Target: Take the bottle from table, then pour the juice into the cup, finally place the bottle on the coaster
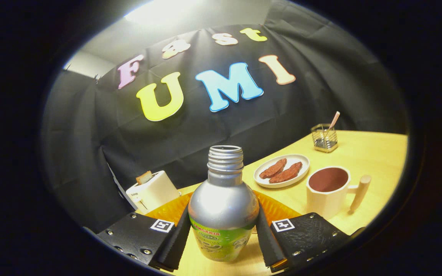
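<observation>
Hand-held gripper (223, 234) pinching bottle (223, 207) between both fingers, cup (328, 191) beyond, right

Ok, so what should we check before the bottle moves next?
1. Grip: both fingers press the bottle, one on each side, so the gripper is shut on it. Ok.
2. Bottle upright: yes, neck pointing up. Ok.
3. Cap off: the threaded mouth is open. Ok.
4. Juice already poured: the cup holds something dark reddish-brown, but whether it came from this bottle is unclear. Cannot tell.
5. Coaster free: the orange coaster shows behind the bottle; the bottle hides its middle. Cannot tell.
6. Nearby things: the plate sits beyond the cup, the toaster off to the other side. Ok.
</observation>
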The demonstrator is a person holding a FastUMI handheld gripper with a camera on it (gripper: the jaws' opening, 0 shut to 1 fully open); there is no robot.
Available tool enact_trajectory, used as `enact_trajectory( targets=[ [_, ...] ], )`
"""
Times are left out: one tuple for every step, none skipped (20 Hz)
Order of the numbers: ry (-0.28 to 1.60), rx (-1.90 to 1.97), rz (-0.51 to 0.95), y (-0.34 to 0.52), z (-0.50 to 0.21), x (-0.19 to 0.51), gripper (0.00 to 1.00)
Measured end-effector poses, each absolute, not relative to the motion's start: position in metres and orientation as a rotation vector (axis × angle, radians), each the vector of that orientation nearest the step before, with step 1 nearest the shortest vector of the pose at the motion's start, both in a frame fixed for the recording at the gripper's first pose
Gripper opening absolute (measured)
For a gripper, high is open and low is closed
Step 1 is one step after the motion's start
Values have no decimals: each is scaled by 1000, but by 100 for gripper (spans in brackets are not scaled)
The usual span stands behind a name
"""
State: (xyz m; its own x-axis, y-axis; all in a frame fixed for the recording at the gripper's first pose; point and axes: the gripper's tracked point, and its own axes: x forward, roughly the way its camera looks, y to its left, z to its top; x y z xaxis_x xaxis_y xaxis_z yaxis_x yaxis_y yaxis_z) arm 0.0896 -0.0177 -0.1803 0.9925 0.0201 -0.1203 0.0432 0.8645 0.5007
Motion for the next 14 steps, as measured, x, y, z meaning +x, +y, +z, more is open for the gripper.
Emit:
enact_trajectory(
  targets=[
    [123, 567, -13, -20, -180, 92, 78],
    [127, 591, -18, -22, -181, 94, 78],
    [140, 606, -23, -26, -183, 95, 78],
    [146, 618, -29, -28, -184, 98, 78],
    [147, 644, -25, -30, -184, 99, 77],
    [145, 686, -17, -32, -184, 99, 77],
    [144, 739, -6, -33, -183, 100, 77],
    [143, 792, 3, -34, -183, 101, 77],
    [143, 838, 3, -38, -184, 102, 77],
    [145, 877, -2, -40, -186, 103, 77],
    [148, 912, -5, -42, -187, 104, 77],
    [149, 940, -4, -42, -187, 101, 77],
    [145, 968, -1, -42, -186, 102, 77],
    [142, 998, 6, -43, -185, 101, 77]
  ],
)
